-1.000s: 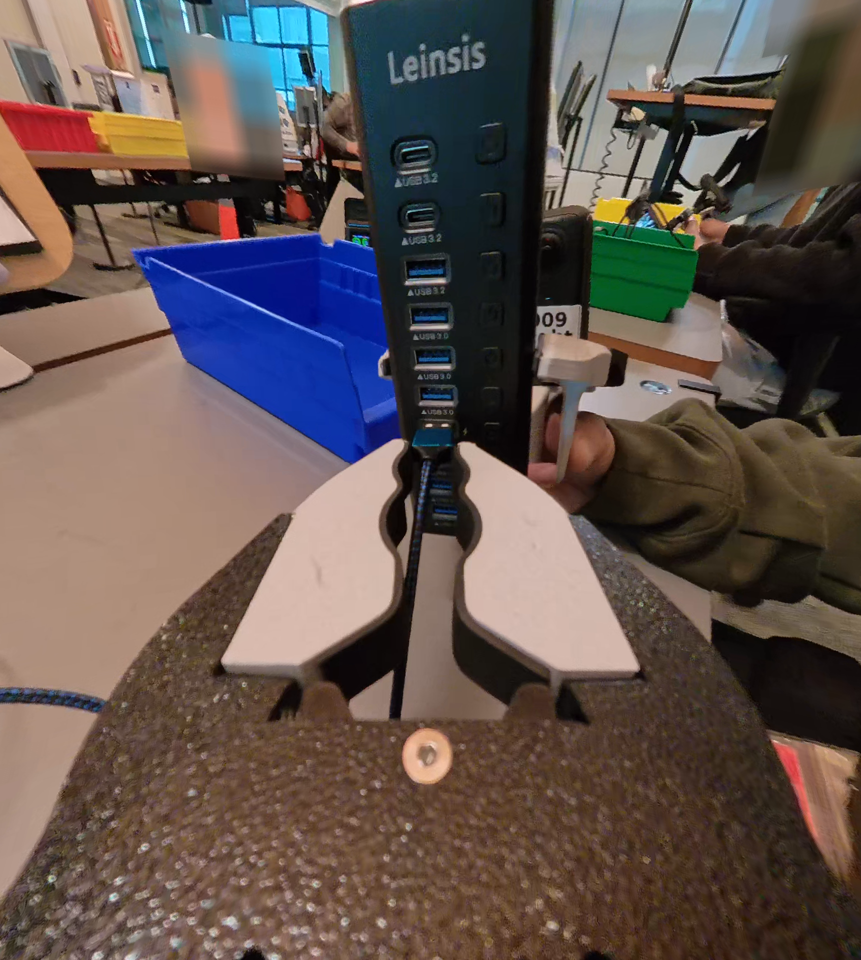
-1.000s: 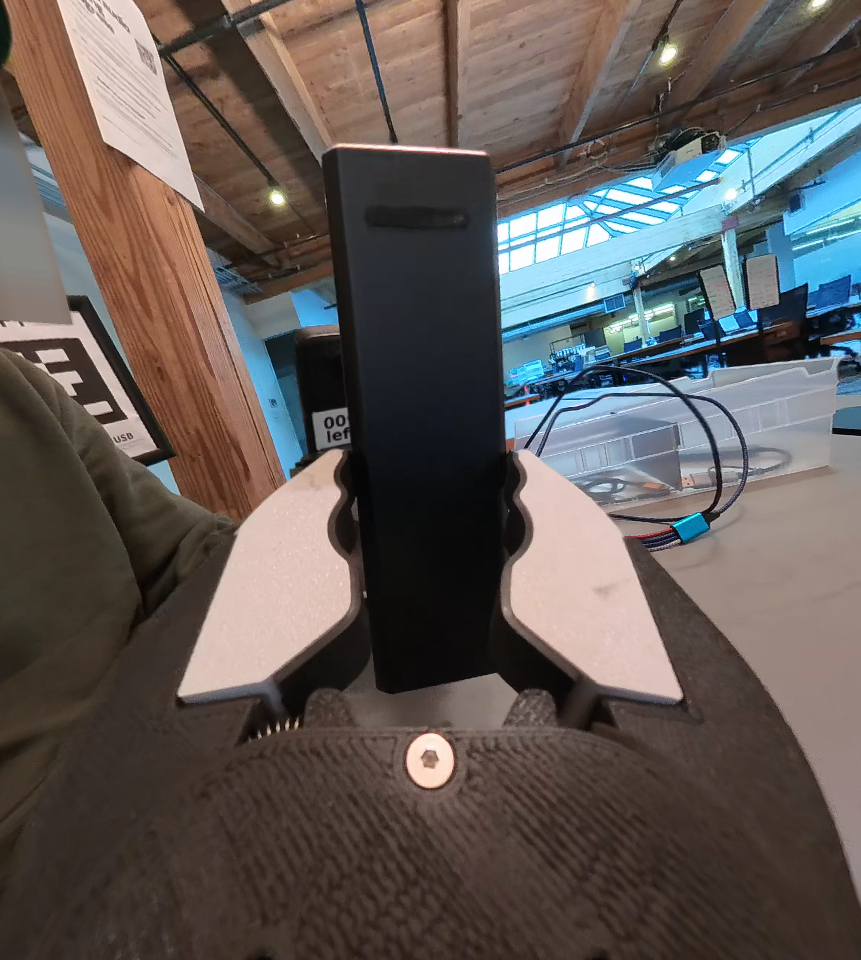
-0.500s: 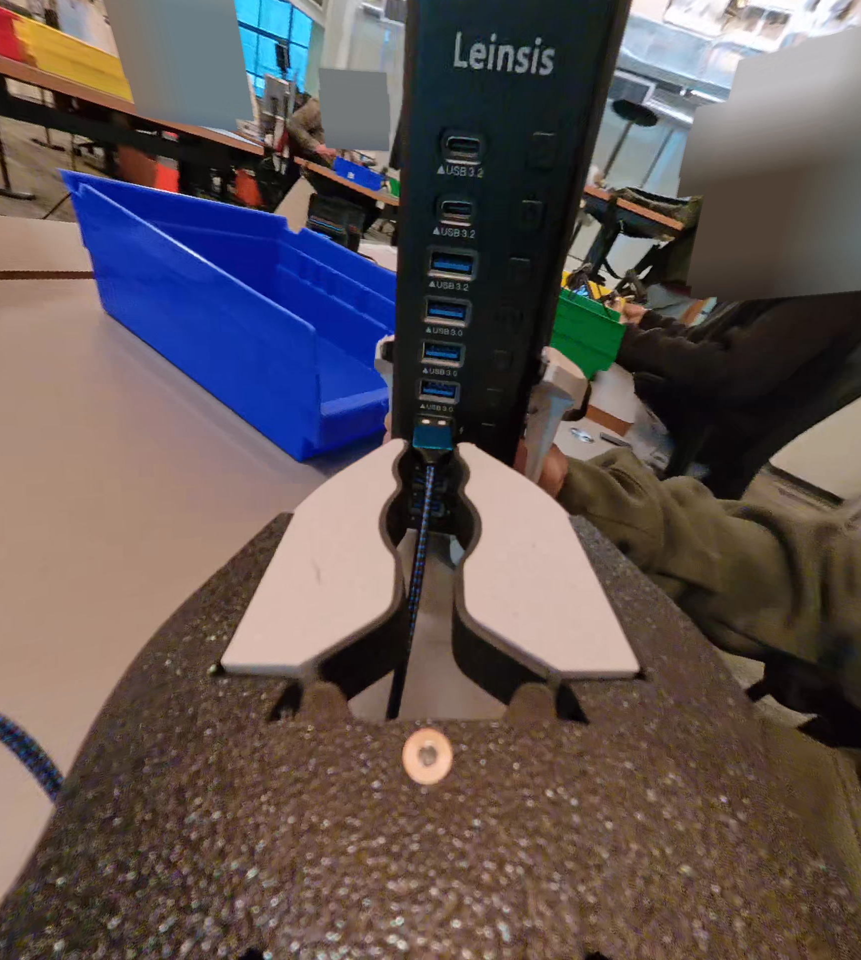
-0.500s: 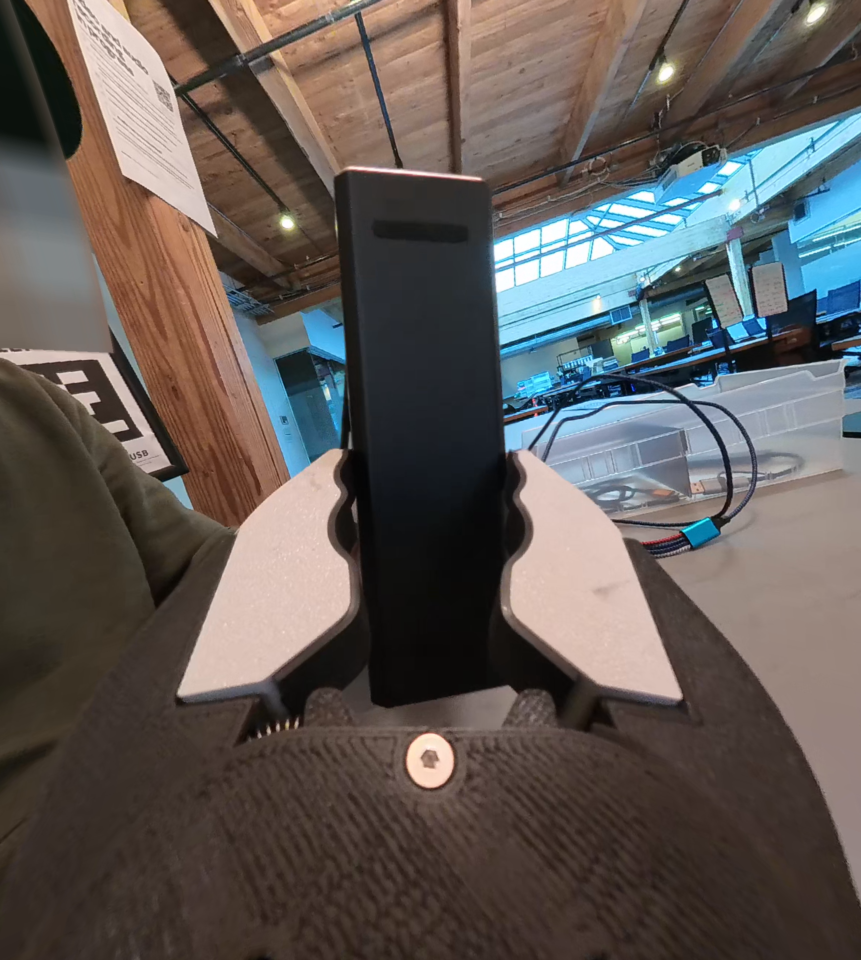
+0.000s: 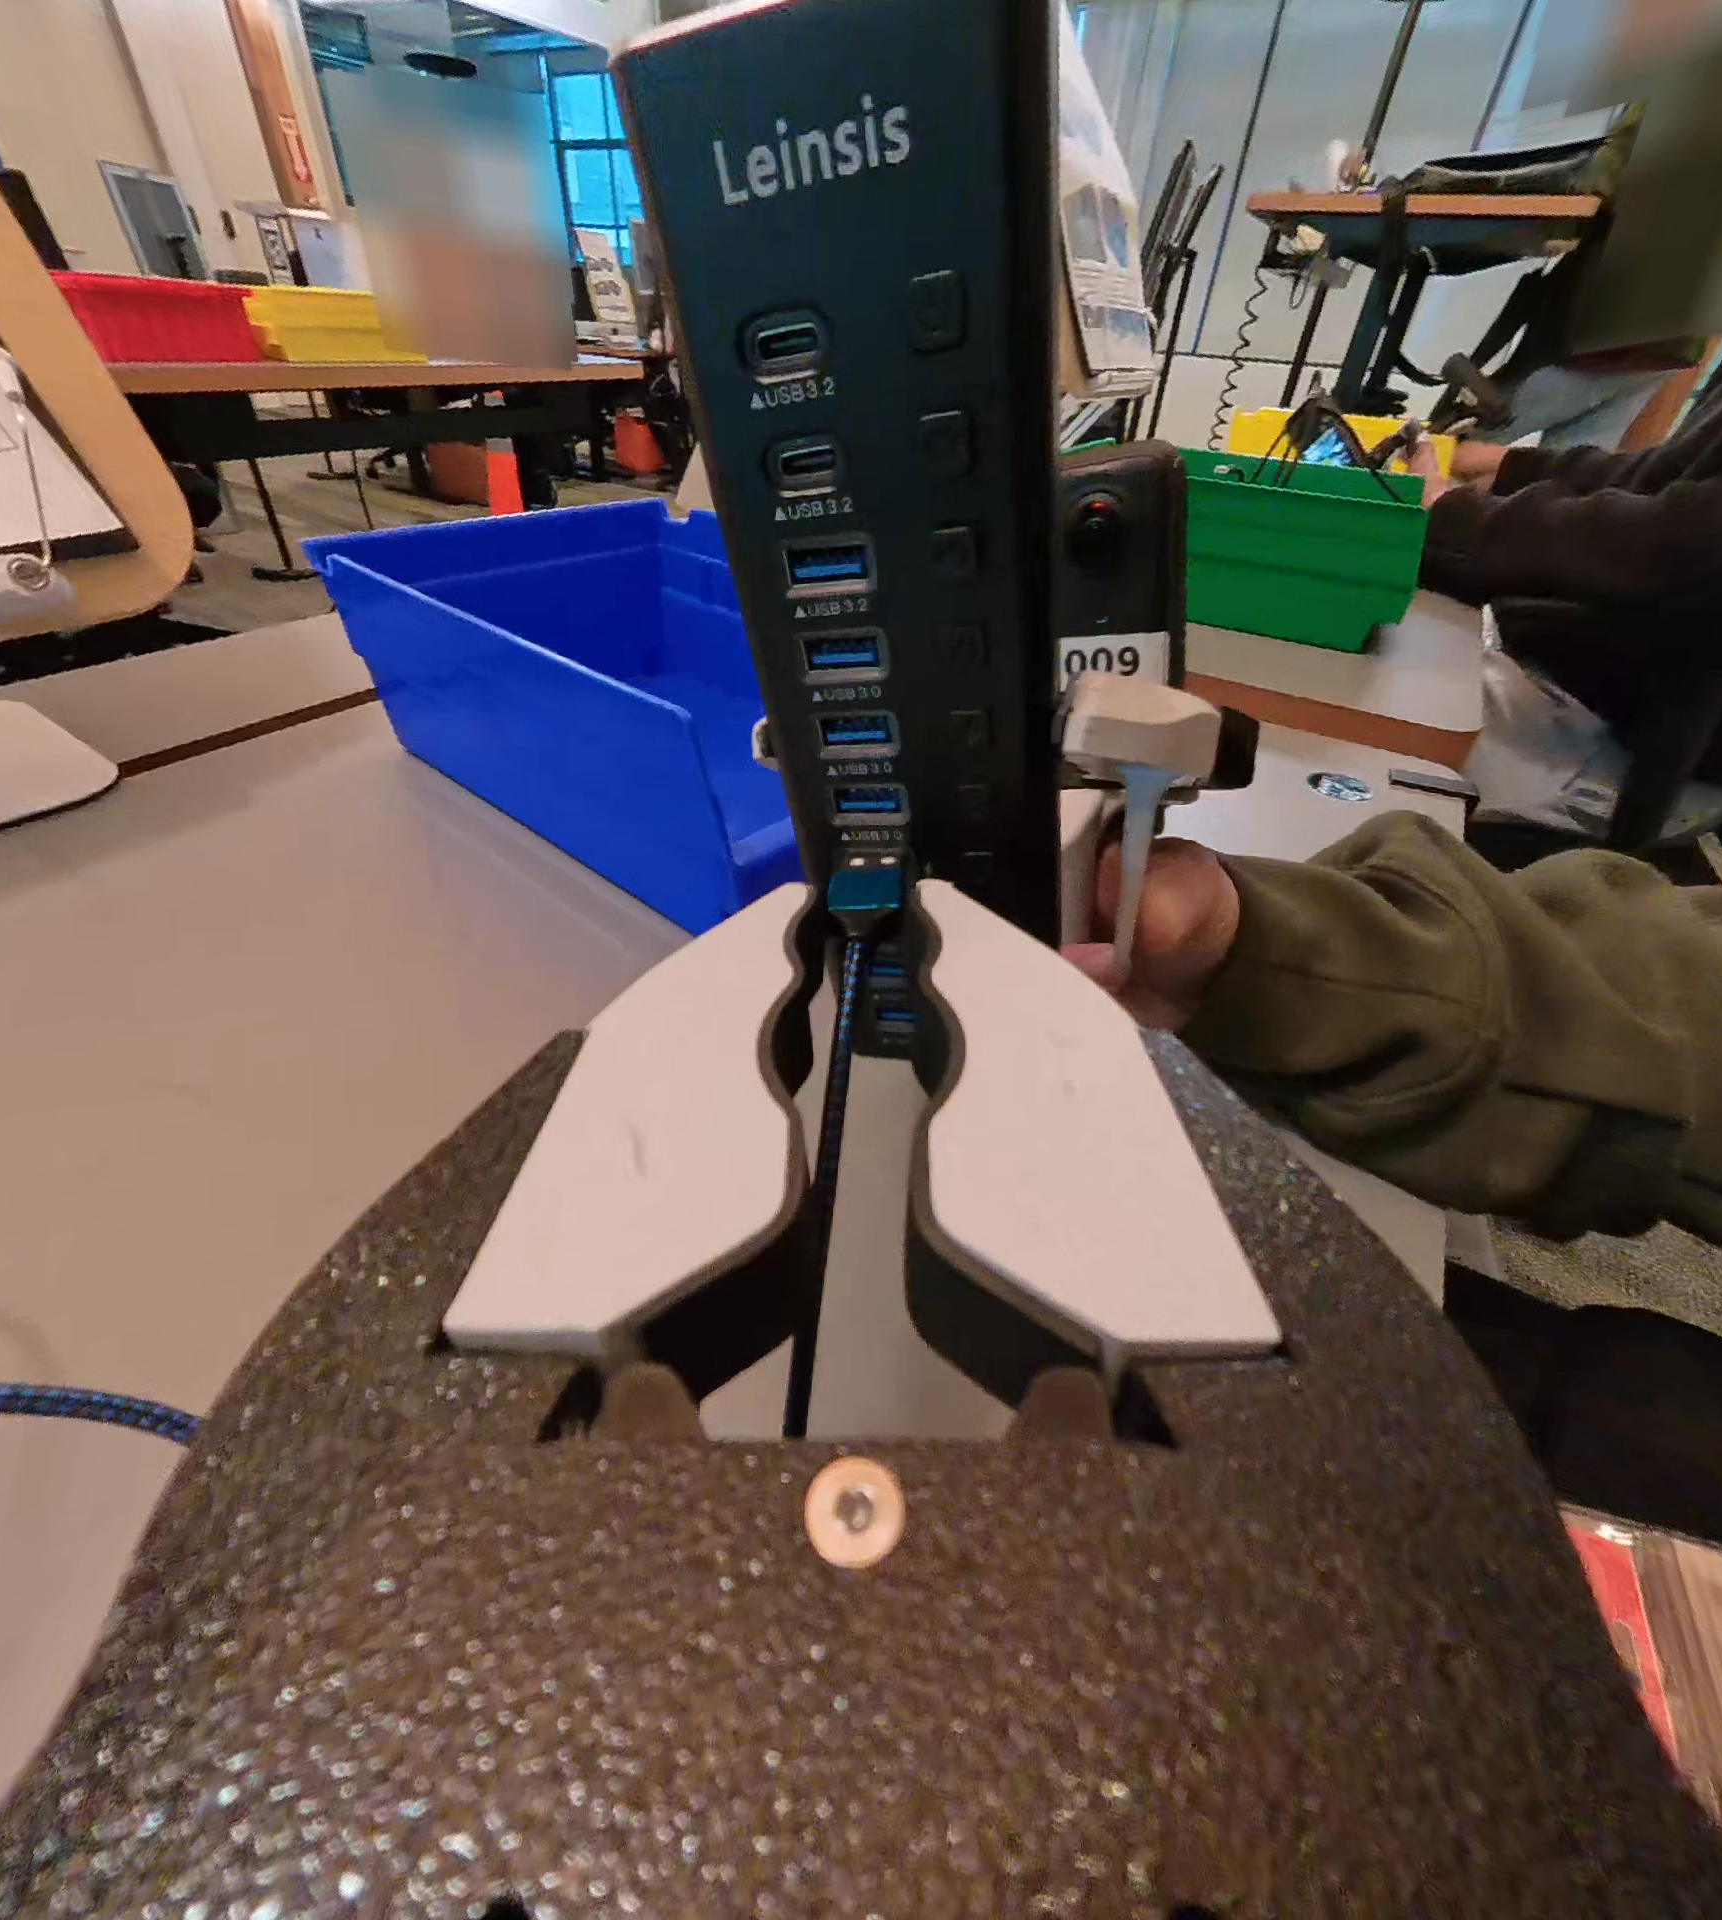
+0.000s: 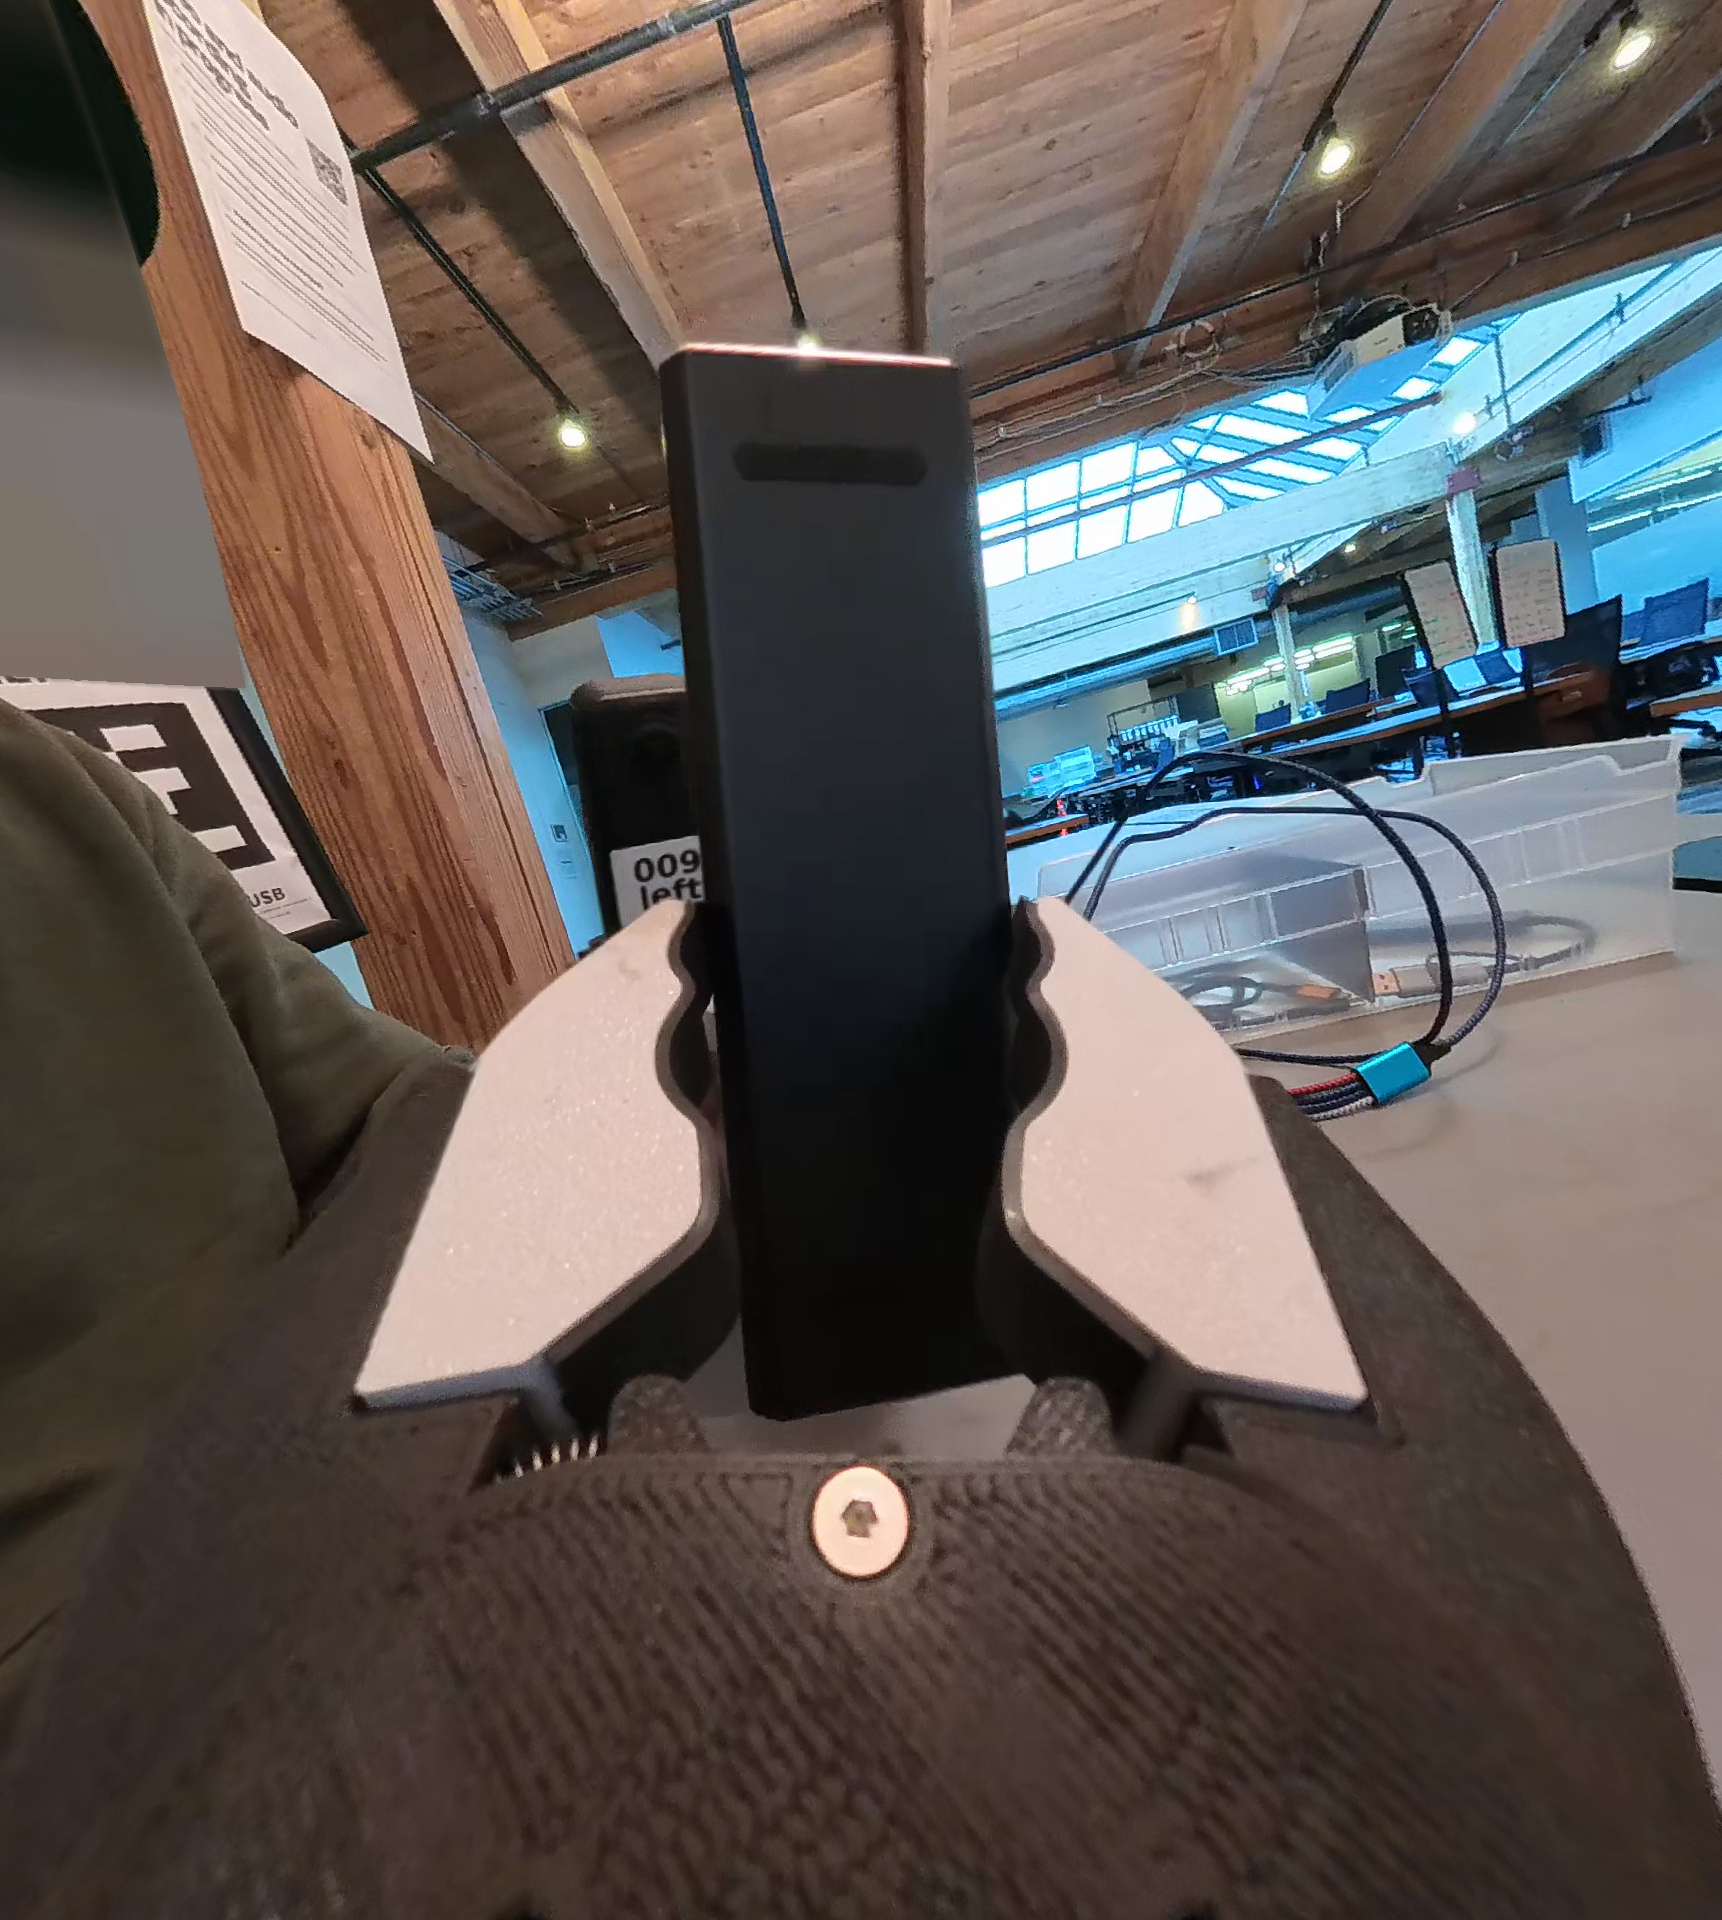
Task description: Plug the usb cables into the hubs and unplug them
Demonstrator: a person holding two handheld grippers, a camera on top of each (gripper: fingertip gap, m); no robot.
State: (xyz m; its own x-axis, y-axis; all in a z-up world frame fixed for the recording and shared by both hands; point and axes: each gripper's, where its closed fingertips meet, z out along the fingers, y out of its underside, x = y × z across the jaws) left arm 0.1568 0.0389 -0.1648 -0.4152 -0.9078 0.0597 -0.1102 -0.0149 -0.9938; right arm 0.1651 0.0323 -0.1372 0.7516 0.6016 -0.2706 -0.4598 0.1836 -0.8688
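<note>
Left wrist view, centre frame: left gripper [image 5: 865, 902] pinches plug [image 5: 867, 889] at a port while right gripper [image 6: 859, 940] clamps hub [image 6: 836, 831] upright, likely bracing it against insertion force.

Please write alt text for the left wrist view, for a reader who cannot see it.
The left gripper holds a blue USB plug at a port of an upright black USB hub, with its braided cable running back between the fingers. A blue bin sits behind on the grey table.

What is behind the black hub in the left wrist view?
Behind the black hub stand the blue bin at its left, and at its right the right gripper with a black camera. The hub covers that gripper's grip and part of the bin.
</note>
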